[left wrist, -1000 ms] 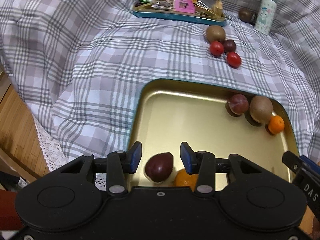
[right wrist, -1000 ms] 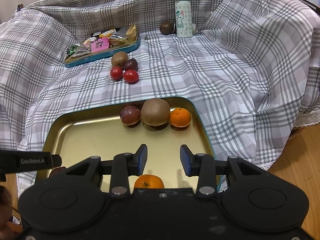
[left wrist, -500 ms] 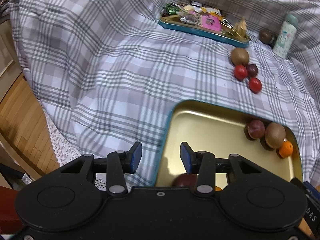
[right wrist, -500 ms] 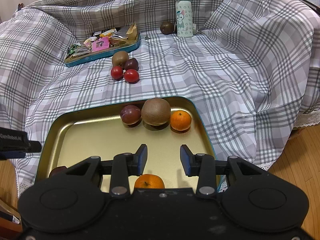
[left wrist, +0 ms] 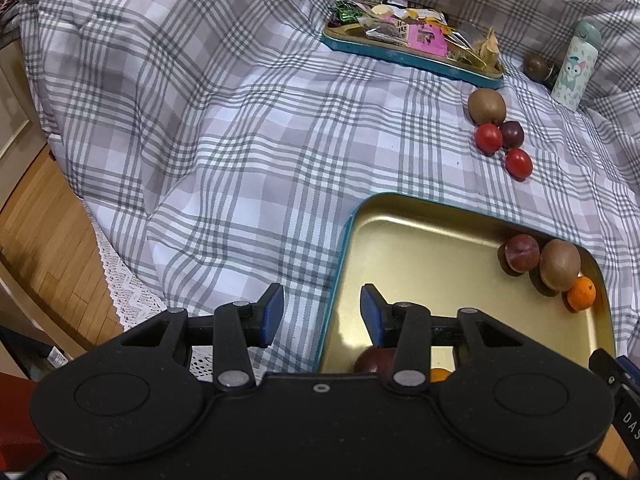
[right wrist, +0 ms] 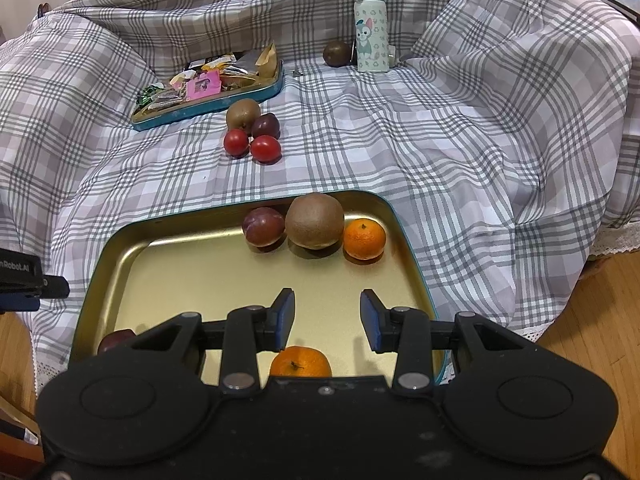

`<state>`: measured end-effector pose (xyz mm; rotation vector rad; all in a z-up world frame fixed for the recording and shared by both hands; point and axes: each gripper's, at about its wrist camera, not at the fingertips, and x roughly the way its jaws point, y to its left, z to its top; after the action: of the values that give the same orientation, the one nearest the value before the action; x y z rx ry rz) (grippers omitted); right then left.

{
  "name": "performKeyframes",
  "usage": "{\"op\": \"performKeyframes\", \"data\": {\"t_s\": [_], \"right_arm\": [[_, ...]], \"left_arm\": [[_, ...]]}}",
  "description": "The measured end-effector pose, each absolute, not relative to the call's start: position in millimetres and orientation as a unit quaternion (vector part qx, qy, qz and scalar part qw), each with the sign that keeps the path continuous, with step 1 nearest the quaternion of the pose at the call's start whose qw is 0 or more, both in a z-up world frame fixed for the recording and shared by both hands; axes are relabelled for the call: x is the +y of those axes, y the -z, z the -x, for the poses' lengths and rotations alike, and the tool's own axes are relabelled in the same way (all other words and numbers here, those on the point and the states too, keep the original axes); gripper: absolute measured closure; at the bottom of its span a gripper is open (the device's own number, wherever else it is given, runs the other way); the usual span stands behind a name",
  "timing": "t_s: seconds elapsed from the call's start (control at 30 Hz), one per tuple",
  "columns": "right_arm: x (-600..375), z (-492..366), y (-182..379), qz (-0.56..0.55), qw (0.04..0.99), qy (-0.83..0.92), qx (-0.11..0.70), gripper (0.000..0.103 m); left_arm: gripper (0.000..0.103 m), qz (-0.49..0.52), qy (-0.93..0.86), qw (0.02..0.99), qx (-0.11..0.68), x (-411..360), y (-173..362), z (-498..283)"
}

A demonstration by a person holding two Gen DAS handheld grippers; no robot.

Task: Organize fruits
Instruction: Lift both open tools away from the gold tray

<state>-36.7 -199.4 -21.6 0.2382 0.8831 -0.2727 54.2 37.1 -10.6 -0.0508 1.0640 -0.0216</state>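
Plaid grey-and-white cloth (right wrist: pixel 440 152) drapes the whole work surface and rises in folds at the back, with wooden floor (left wrist: pixel 44 232) visible past its lace edge. Nearest the cameras lies a gold tray (right wrist: pixel 192 276) with a teal rim, evidently the collection point for the fruit. Along its far edge, 3 pieces sit in a row, each touching the next: a plum (right wrist: pixel 263 226), a kiwi (right wrist: pixel 315 221) and a mandarin (right wrist: pixel 364 239). At its near edge lie a 2nd mandarin (right wrist: pixel 301 362) and a dark red plum (right wrist: pixel 115 340), both partly hidden by the gripper bodies. A 2nd teal tray (right wrist: pixel 224 100) at the back holds snack packets, so it is probably not a fruit destination. Just in front of it, 4 loose fruits cluster on the cloth: a kiwi (left wrist: pixel 486 106), a dark plum (left wrist: pixel 512 134) and 2 red fruits (left wrist: pixel 489 139), all still to be collected. A patterned bottle (right wrist: pixel 371 28) stands upright at the rear beside 1 more brown fruit (right wrist: pixel 337 53). The left gripper (left wrist: pixel 320 314) hangs over the tray's left rim, fingers spread and holding nothing. The right gripper (right wrist: pixel 327 318) hangs over the tray's near half, fingers likewise parted and unloaded, so either could fetch the next piece
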Motion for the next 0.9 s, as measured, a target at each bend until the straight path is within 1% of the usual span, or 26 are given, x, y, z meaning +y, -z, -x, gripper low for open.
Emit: {"op": "performKeyframes", "data": {"t_s": [0.17,0.57,0.9], "right_arm": [[-197,36,21,-0.103,0.891,0.131,0.423,0.064],[-197,24,26,-0.096,0.885,0.113,0.442,0.064],[-202,1,22,-0.095,0.888,0.117,0.435,0.063]], "left_arm": [[0.051,0.014,0.014,0.865,0.502,33,11,-54],[0.051,-0.010,0.026,0.887,0.461,19,4,-61],[0.052,-0.014,0.032,0.884,0.466,8,5,-85]]}}
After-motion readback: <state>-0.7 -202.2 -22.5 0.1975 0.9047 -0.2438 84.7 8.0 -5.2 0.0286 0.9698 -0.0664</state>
